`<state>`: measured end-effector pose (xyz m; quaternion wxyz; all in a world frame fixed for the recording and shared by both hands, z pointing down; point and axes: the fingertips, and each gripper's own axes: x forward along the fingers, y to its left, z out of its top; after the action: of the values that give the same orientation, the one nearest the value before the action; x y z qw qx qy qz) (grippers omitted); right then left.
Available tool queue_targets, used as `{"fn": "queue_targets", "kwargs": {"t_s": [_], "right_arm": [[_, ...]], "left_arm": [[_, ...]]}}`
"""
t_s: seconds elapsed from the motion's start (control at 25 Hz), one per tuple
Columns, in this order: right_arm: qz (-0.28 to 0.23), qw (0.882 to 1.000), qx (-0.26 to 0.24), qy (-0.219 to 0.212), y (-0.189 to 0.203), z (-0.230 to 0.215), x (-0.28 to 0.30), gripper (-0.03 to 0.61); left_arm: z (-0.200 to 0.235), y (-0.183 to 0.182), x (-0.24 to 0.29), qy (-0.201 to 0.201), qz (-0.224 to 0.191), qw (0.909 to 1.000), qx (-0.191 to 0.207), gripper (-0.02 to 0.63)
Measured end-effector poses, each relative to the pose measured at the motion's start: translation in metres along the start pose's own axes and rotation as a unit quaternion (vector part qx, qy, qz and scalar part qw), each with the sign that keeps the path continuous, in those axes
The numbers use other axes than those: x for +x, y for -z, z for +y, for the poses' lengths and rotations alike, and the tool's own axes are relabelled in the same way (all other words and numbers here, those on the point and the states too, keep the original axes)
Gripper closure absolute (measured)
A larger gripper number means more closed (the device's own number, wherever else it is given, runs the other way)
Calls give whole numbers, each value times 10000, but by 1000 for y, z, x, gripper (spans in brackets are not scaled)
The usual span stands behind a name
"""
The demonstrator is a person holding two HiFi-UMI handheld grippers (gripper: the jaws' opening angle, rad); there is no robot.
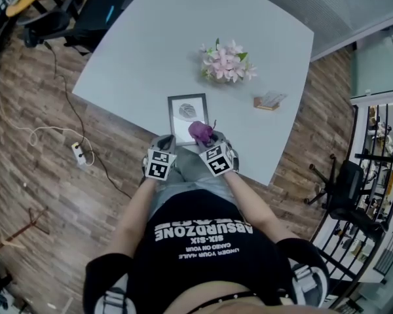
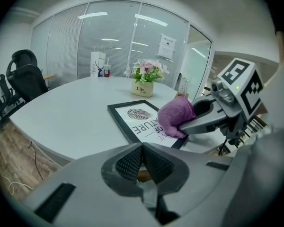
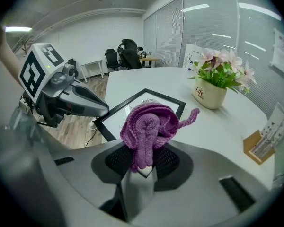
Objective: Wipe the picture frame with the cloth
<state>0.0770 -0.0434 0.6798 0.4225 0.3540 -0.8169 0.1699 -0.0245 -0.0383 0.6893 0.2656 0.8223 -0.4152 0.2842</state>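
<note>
Two handheld claws at the near edge of a pale surface [image 1: 157,51], one pressing a purple cloth [image 1: 200,131] onto a picture frame [image 1: 183,110].

The right claw [image 1: 205,140] is clenching the bunched cloth between its jaws, a loose tail of fabric poking out to one side; the cloth is resting on the near right part of the frame's glass; the black-edged frame, showing a fingerprint design with lettering, is lying flat close to the surface's near edge; the left claw [image 1: 166,142] is hovering just beside the frame's near left corner, its jaws pressed together and gripping nothing; a pot of pink flowers [image 1: 227,63] is standing farther in, and a small card holder [image 1: 268,101] is sitting toward the right edge.
</note>
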Motion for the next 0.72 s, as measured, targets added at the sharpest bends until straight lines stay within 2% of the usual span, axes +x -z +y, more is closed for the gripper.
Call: {"fn": "queue_targets", "kwargs": {"t_s": [0.2,0.52,0.72], "right_arm": [[85,10000,8,5,0,-3,3,454],[7,10000,96,26,-11,-13,12,453],[-29,9999,139,42,-20,-26,19,452]], "left_arm": [[-1,0,1,71,109,9999,-5,597],[1,-2,1,546,440,9975,-72,597],[1,-1,3,635,539,9965,-1,597]]}}
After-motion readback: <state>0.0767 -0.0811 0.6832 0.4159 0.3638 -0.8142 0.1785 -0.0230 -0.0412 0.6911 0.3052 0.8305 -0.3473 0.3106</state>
